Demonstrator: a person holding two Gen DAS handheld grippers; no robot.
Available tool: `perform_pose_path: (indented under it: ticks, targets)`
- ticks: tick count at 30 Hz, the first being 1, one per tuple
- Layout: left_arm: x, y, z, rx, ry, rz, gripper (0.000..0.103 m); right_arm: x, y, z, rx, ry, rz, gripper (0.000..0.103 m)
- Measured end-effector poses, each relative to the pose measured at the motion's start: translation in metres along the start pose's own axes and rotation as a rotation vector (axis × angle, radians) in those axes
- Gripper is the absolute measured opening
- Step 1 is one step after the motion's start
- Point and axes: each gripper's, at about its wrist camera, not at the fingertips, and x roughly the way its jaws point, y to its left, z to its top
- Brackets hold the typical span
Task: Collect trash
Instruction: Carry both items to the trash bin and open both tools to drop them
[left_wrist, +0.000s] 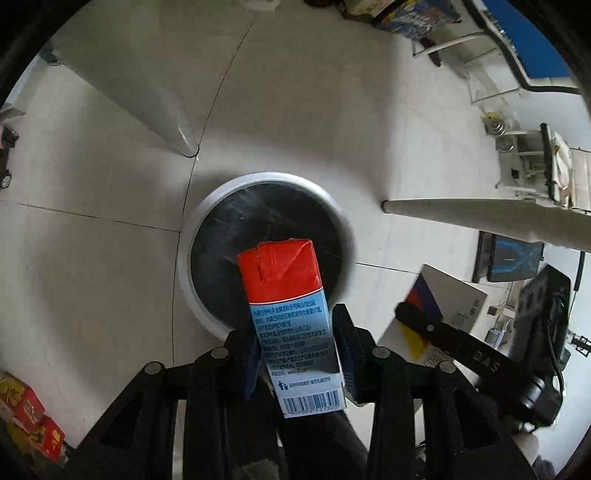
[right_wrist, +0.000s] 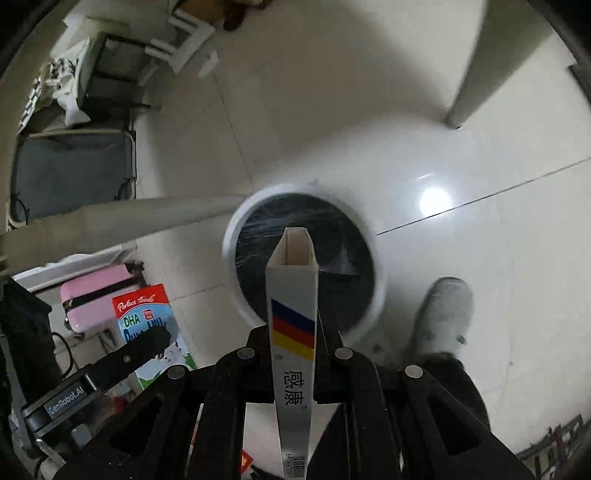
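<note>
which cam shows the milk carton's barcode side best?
Left wrist: the milk carton sits between the left gripper fingers, print and barcode facing the lens, above the bin. Right wrist shows only its front, partly hidden by the other gripper.

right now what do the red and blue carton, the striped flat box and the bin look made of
Milk carton: coated paperboard, slightly glossy; folded, creased top and printed barcode suggest it.
Medicine box: thin white card, matte; the open end shows a raw pale inside.
Trash bin: the white rim looks like smooth plastic, though blurred; the black liner inside looks like thin shiny film, with streaky glints.
</note>
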Motion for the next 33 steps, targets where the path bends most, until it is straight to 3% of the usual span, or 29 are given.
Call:
perform_pose_path:
  ticks: [1, 2, 3, 7, 9, 14, 17, 24, 33]
  targets:
    - [0.005, 0.005, 0.003, -0.007, -0.012, 0.018, 0.063, 0.015, -0.002, 0.003, -0.01, 0.015, 0.006, 0.017]
    - [0.007, 0.007, 0.003, -0.013, -0.027, 0.033, 0.087, 0.03, -0.005, 0.005, -0.025, 0.032, 0.007, 0.035]
    - [0.01, 0.01, 0.002, -0.013, -0.038, 0.054, 0.094, 0.045, -0.008, 0.006, -0.042, 0.046, -0.001, 0.058]
    - [0.013, 0.015, -0.012, -0.004, -0.061, 0.118, 0.096, 0.064, -0.014, 0.007, -0.079, 0.056, -0.035, 0.078]
    - [0.005, 0.015, -0.021, 0.017, -0.095, 0.175, 0.097, 0.063, -0.009, 0.0, -0.127, 0.045, -0.113, 0.101]
    - [-0.023, -0.002, -0.042, 0.095, -0.19, 0.29, 0.097, 0.041, 0.01, -0.021, -0.257, -0.002, -0.336, 0.103]
    - [-0.044, -0.017, -0.055, 0.126, -0.202, 0.327, 0.098, 0.023, 0.02, -0.031, -0.309, -0.031, -0.4, 0.103]
    - [-0.101, -0.038, -0.08, 0.124, -0.211, 0.329, 0.098, -0.038, 0.05, -0.048, -0.321, -0.05, -0.416, 0.103]
    - [-0.192, -0.059, -0.114, 0.105, -0.237, 0.337, 0.098, -0.159, 0.101, -0.087, -0.369, -0.077, -0.408, 0.103]
